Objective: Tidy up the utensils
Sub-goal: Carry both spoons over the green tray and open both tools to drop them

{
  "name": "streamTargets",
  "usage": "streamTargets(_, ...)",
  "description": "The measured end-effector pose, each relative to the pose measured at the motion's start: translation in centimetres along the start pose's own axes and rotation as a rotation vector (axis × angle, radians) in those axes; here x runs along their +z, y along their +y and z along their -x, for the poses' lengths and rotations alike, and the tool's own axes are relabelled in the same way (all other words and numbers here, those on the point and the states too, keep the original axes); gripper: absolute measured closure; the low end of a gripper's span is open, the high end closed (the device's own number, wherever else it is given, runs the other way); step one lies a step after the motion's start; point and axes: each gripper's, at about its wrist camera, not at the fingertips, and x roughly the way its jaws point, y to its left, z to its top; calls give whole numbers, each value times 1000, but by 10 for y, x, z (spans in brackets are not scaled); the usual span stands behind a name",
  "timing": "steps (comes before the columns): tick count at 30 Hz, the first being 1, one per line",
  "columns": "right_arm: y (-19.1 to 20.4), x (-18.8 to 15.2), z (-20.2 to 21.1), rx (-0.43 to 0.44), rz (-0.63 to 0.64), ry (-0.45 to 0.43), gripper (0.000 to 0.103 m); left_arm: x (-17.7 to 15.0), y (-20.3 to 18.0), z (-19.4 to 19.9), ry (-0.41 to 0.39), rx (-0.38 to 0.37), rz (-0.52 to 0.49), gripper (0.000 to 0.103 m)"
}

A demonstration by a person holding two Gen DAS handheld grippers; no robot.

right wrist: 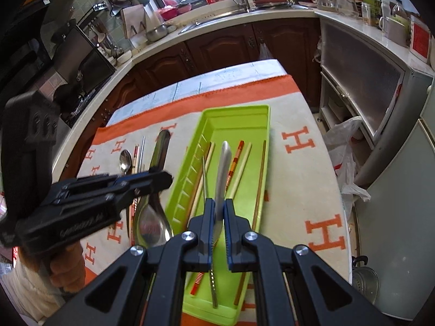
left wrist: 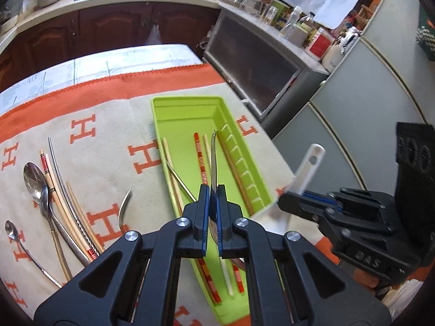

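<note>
- The left gripper (left wrist: 214, 194) was clamped on a thin metal utensil (left wrist: 213, 160), seen edge-on, pointing forward over the green tray (left wrist: 190, 110).
- In the tray lay several chopsticks, among them an orange-banded chopstick (left wrist: 199, 160) and a plain wooden chopstick (left wrist: 171, 171).
- The right gripper (left wrist: 295, 198) stood just beside the tray's right side, holding a white plastic handle (left wrist: 310, 168).
- On the patterned cloth (left wrist: 119, 125) to the left lay a large spoon (left wrist: 34, 178), a small spoon (left wrist: 12, 231) and more chopsticks (left wrist: 78, 212).

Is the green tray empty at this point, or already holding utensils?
Already holding utensils: several chopsticks lie lengthwise on the floor of the green tray; its far end is bare.
</note>
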Motion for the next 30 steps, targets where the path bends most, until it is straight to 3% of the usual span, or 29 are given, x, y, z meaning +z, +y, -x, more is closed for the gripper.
streamTargets(9,25,-13,-26,16,150,119,97,3,8,-35,55,30,-34,101)
streamTargets(13,29,-18,-40,26,150,172,93,2,10,-40,72,44,-32,98)
streamTargets(17,28,-19,-45,28,123,187,87,-1,12,-34,71,52,-18,83)
streamTargets(21,29,-15,-39,37,101,157,84,-9,14,-10,16,75,5,65)
streamTargets(30,44,-10,-18,31,65,58,80,-36,20,50,-84,189,28,62)
